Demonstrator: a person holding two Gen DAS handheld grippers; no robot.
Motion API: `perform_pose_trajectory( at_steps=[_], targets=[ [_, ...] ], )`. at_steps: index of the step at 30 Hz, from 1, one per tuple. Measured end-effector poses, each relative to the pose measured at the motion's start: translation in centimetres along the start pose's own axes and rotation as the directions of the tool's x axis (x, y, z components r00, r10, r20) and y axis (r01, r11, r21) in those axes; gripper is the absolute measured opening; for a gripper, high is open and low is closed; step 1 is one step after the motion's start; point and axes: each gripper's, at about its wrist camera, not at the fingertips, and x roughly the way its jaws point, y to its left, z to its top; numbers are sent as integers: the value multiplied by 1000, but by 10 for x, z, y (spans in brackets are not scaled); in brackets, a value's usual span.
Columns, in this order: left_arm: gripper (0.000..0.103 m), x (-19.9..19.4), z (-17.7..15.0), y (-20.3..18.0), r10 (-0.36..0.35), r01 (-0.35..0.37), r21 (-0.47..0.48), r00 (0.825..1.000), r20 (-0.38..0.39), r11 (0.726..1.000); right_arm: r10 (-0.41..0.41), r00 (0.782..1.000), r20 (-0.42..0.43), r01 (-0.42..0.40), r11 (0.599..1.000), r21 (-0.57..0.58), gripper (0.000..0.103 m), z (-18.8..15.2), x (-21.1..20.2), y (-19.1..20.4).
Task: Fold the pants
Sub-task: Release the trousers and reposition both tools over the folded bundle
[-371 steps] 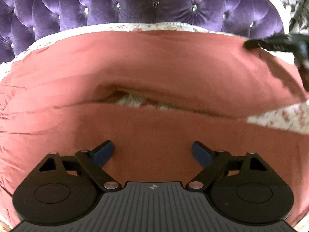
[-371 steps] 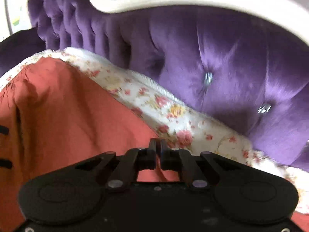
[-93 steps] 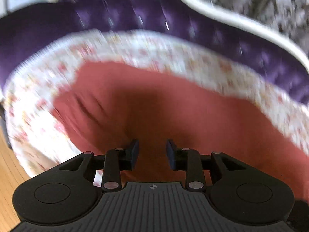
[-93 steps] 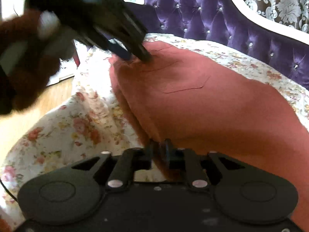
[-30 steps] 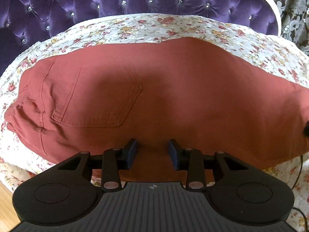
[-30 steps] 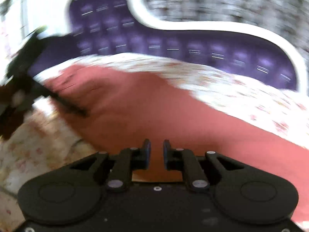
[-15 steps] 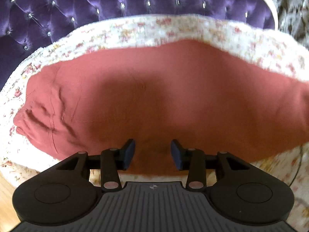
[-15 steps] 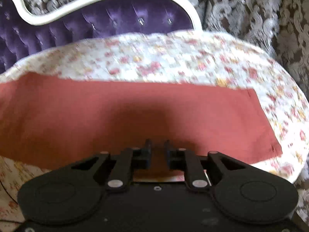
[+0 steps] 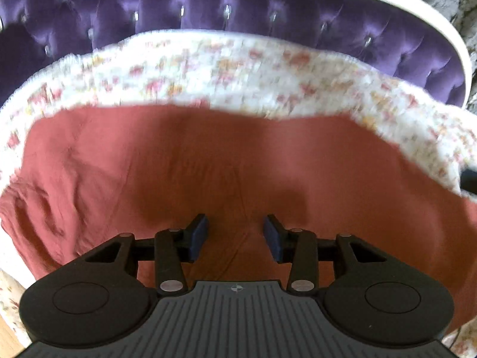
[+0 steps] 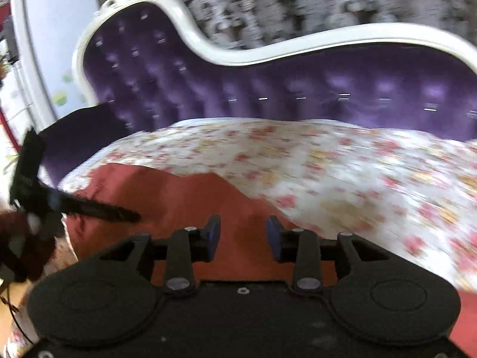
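One sofa (image 9: 268, 9): purple, button-tufted back, white curved frame. Its right end is cut off in the right wrist view; its seat is hidden under the cover.

One floral cover (image 9: 226, 68) spread over the seat, white with small red and yellow flowers. Blurred in both views; pattern detail not readable. Its edges run out of frame on the left and right.

One pair of pants (image 9: 184, 161), rust red, lying flat on the cover near its front edge. In the left wrist view they span nearly the whole width, wrinkled at the left end; the right end runs off the frame and the near edge is hidden behind the gripper body. In the right wrist view (image 10: 184, 197) only part shows, the rest covered by the gripper body. Seams or pockets cannot be made out through the blur.

Two grippers. Left gripper (image 9: 235, 234): fingers spread, blue pads apart, nothing between them, over the pants. From the right wrist view it appears as a dark blurred shape (image 10: 89, 207) at the left, over the pants' left end; whether it touches cloth cannot be told. Right gripper (image 10: 243, 234): fingers spread, empty, pants cloth below the gap. A dark sliver at the right edge of the left wrist view is too small to identify.
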Motion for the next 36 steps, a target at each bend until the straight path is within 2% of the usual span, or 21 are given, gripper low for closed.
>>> perform_pose_trajectory(
  at_steps=[3, 8, 11, 14, 15, 16, 17, 18, 21, 23, 25, 27, 31, 34, 35, 36],
  targets=[
    [42, -3, -7, -3, 3, -5, 42, 1000, 29, 999, 55, 998, -34, -56, 998, -26, 43, 24, 45, 2],
    [43, -2, -5, -1, -2, 2, 22, 1000, 27, 1000, 123, 988, -94, -128, 991, -45, 47, 47, 106, -1],
    [43, -3, -5, -3, -3, 2, 23, 1000, 30, 1000, 152, 978, -141, -162, 985, -58, 47, 48, 131, -3],
    [43, -1, -6, -3, -1, 0, 23, 999, 33, 1000, 214, 961, -174, -226, 973, -49, 47, 45, 145, 0],
    [44, -1, -6, -3, -1, 0, 21, 999, 35, 1000, 230, 961, -154, -239, 970, -46, 43, 45, 144, 2],
    [44, -1, -6, -3, -1, 0, 20, 999, 36, 1000, 238, 962, -132, -246, 968, -51, 31, 45, 142, 5],
    [44, -1, -5, -3, -3, 2, 19, 999, 36, 1000, 226, 969, -105, -234, 969, -79, 6, 43, 134, 13],
    [43, -1, -4, -2, -8, 7, 14, 999, 38, 1000, 214, 974, -72, -222, 967, -124, 3, 41, 125, 22],
    [43, -11, -1, 6, -22, 24, -34, 998, 57, 999, 199, 980, -21, -195, 928, -318, 3, 24, 94, 59],
    [43, -23, 4, 13, 1, 7, -70, 994, 110, 997, 172, 985, -23, -164, 882, -441, 3, 3, 83, 83],
    [43, -32, 12, 19, 18, -3, -94, 988, 156, 996, 150, 988, -41, -149, 847, -510, 3, -15, 79, 98],
    [43, -31, 23, 21, 19, -3, -99, 986, 164, 995, 120, 991, -64, -136, 821, -555, 3, -33, 83, 111],
    [44, -13, 39, 20, 21, -10, -79, 989, 143, 997, 72, 994, -80, -105, 810, -577, 3, -49, 94, 116],
    [44, 13, 33, 23, 28, -24, -83, 999, 40, 996, 72, 994, -84, -107, 824, -556, 4, -46, 90, 111],
    [44, 20, 28, 24, 28, -25, -83, 999, 28, 996, 80, 993, -87, -115, 827, -550, 6, -42, 87, 111],
    [44, 19, 23, 25, 25, -21, -78, 998, 55, 997, 94, 992, -84, -125, 834, -538, 9, -40, 86, 112]
  ],
)
